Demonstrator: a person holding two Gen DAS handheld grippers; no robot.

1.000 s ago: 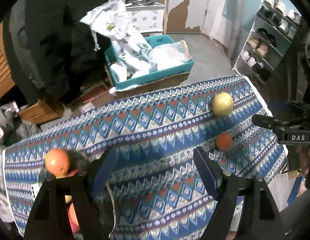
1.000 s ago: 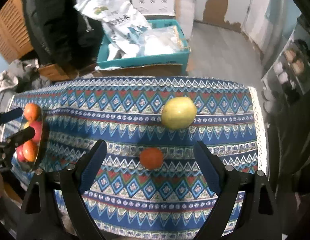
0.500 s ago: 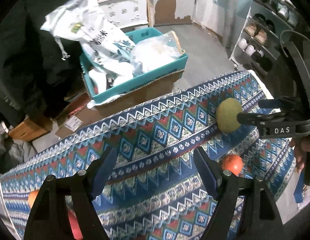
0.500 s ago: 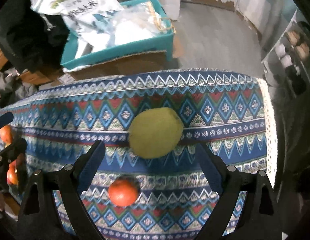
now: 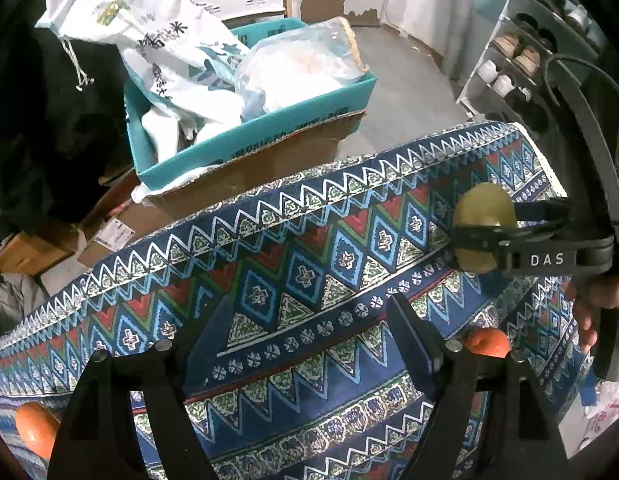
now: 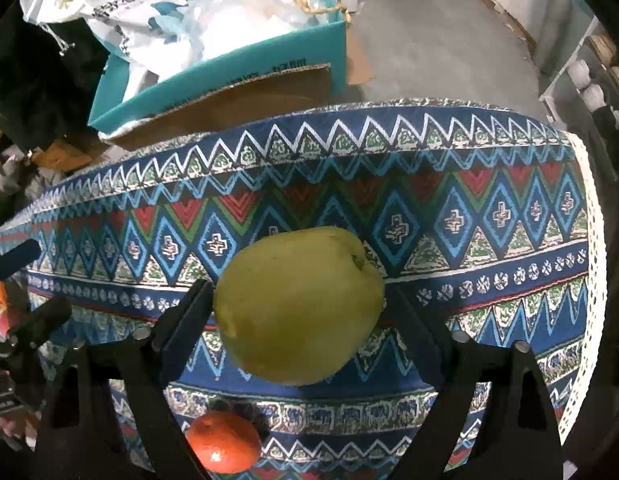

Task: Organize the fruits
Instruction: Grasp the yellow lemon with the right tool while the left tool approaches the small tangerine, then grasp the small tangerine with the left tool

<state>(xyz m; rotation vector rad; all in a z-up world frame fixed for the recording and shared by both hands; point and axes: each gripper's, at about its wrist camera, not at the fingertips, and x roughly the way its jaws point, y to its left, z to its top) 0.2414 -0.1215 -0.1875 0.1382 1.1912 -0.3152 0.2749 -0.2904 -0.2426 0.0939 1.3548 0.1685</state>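
A large yellow-green pear (image 6: 297,304) rests on the patterned tablecloth (image 6: 489,216). My right gripper (image 6: 301,296) points down over it, its jaws closing, and the pads meet the pear's two sides. In the left wrist view the right gripper (image 5: 485,224) straddles the pear (image 5: 483,208). A small orange (image 6: 223,446) lies just in front of the pear, also seen as the small orange (image 5: 487,342). My left gripper (image 5: 309,312) hangs open over bare cloth with nothing between its fingers. Another orange (image 5: 33,428) shows at the lower left edge.
Beyond the table's far edge stands a teal box (image 5: 269,128) on cardboard, stuffed with white bags (image 5: 169,52). A shoe rack (image 5: 521,60) is at the right. The cloth's white lace hem (image 6: 593,240) marks the table's right edge. A hand (image 5: 597,304) holds the right gripper.
Both grippers came down closer to the cloth. The right one dropped around the pear and narrowed its jaws onto it. The left one drifted right, away from the fruit at the left.
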